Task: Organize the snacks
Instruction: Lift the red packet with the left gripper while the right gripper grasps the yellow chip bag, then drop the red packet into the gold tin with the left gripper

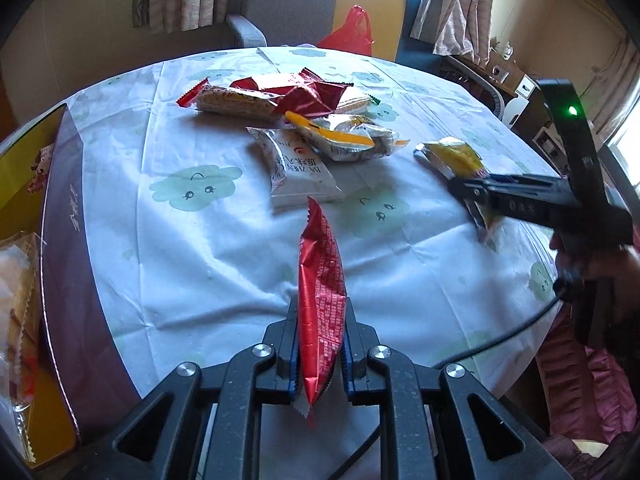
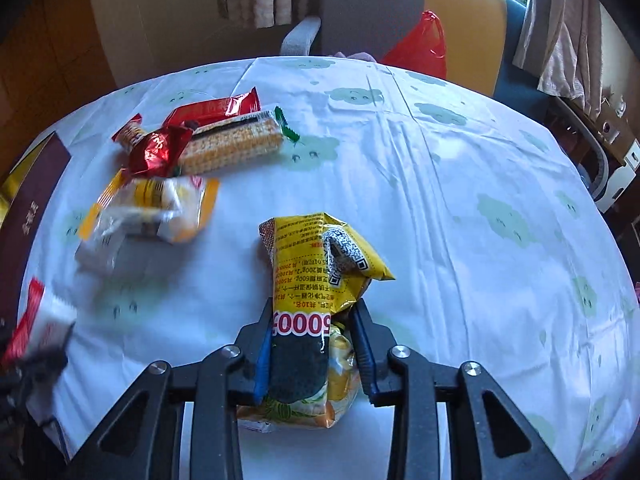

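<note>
My left gripper (image 1: 321, 312) is shut on a red snack packet (image 1: 320, 280) and holds it on edge above the table's near side. My right gripper (image 2: 313, 312) is shut on a yellow snack packet (image 2: 316, 268); it also shows at the right of the left wrist view (image 1: 452, 158). A pile of snacks lies at the table's far left: a biscuit pack (image 1: 236, 102), red packets (image 1: 308, 94), a white packet (image 1: 298, 170) and a yellow-and-clear packet (image 1: 348, 136). The biscuit pack (image 2: 232, 146) shows in the right wrist view too.
A dark purple box (image 1: 64, 216) with a yellow inside stands at the table's left edge and holds some snacks. The round table carries a white cloud-print cloth (image 2: 440, 184). A chair and a red plastic bag (image 2: 424, 46) stand behind the table.
</note>
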{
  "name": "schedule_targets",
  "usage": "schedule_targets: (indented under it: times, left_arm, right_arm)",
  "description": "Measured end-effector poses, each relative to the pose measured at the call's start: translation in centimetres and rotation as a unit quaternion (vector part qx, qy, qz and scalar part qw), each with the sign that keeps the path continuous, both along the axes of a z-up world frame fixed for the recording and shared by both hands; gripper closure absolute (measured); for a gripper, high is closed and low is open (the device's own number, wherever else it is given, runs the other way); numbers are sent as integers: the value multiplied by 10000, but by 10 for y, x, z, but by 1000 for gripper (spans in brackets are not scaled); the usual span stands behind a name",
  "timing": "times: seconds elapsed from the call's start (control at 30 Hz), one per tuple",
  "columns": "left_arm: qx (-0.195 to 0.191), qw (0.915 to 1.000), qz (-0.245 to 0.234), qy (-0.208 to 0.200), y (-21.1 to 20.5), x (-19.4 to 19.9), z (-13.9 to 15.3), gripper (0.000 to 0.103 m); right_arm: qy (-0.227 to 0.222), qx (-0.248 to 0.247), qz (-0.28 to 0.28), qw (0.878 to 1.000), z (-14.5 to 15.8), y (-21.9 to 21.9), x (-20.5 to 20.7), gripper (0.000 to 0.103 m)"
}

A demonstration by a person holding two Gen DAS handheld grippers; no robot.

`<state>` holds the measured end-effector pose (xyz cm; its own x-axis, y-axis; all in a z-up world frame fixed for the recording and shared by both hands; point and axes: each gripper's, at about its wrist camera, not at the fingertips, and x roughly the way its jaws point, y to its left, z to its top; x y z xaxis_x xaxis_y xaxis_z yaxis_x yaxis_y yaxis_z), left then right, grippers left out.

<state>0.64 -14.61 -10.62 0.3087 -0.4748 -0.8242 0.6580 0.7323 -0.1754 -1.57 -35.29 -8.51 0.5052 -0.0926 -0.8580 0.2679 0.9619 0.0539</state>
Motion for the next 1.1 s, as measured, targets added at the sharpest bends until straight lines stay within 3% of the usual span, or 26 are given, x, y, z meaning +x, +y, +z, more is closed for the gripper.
schedule_targets:
  times: [0.1,0.3,0.43,0.57,0.67,0.77,0.9,1.1]
  left_arm:
    - [-45,10000,-64,-7,-1,-2,7,88]
    - [-808,9966,-35,-171,23,-9,56,88]
    - [-1466,9875,453,-373,70,3,105,88]
    - [-1796,9746,1266,-427,128,37,137,87]
    - [-1574,9674,1932,-457,164,66,137,87]
    - [-1424,9583,2475,-73,190,102,119,87]
    - [-1181,9529,2784,207,199,137,97,87]
    - [-880,9513,2915,485,187,181,70,87]
  right_arm:
    - [-85,-42,-62,9999,0,3,-8,68]
    - [-109,-91,-49,9999,0,3,-6,68]
    - [-119,-106,-46,9999,-1,4,-7,68]
    - [-141,-97,-55,9998,-1,4,-8,68]
    - [-175,-94,-69,9998,-1,4,-9,68]
    - [-176,-115,-76,9998,-1,4,-9,68]
    - [-173,-153,-65,9997,-1,5,-9,68]
    - [-165,-176,-70,9997,-1,6,-8,68]
